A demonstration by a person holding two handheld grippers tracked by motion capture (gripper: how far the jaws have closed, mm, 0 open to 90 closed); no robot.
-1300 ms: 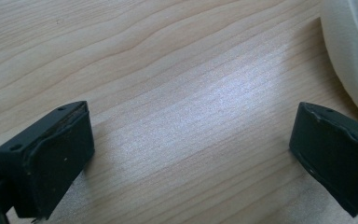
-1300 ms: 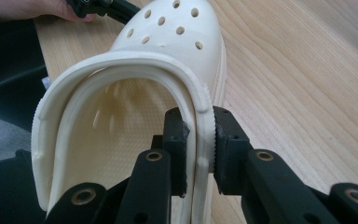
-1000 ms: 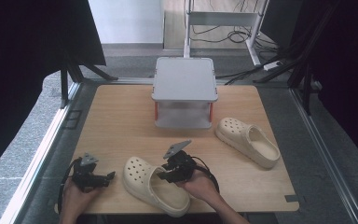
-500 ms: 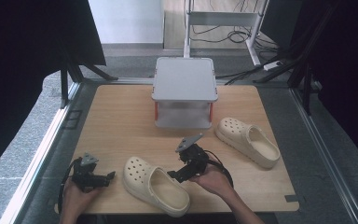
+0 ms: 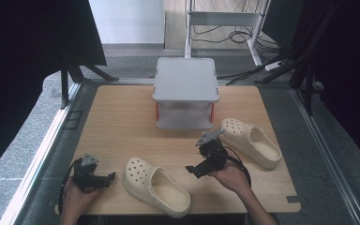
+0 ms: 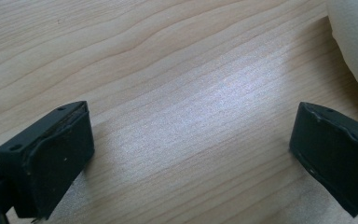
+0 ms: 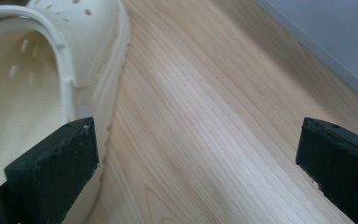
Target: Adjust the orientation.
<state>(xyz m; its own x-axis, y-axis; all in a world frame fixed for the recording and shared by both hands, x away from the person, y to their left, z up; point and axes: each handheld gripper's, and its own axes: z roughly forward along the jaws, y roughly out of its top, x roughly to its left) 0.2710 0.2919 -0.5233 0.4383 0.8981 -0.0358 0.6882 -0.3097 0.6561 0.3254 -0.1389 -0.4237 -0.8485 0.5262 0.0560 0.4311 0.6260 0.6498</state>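
Now right tool (image 5: pixel 198 165) jaws just opened, clear of near clog (image 5: pixel 155 185)

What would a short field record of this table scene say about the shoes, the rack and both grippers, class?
near shoe: cream clog, front edge of the wooden table, toe to the left
far shoe: cream clog, right of the grey rack
left gripper: open, nothing held
right gripper: fingers just opened, nothing between them, between the two clogs

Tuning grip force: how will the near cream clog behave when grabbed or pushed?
The near clog looks like moulded foam with a thick wall, so probably light and slightly squashy. Its flat sole on the wooden table suggests it slides rather than rolls. The low, wide shape seems unlikely to tip.
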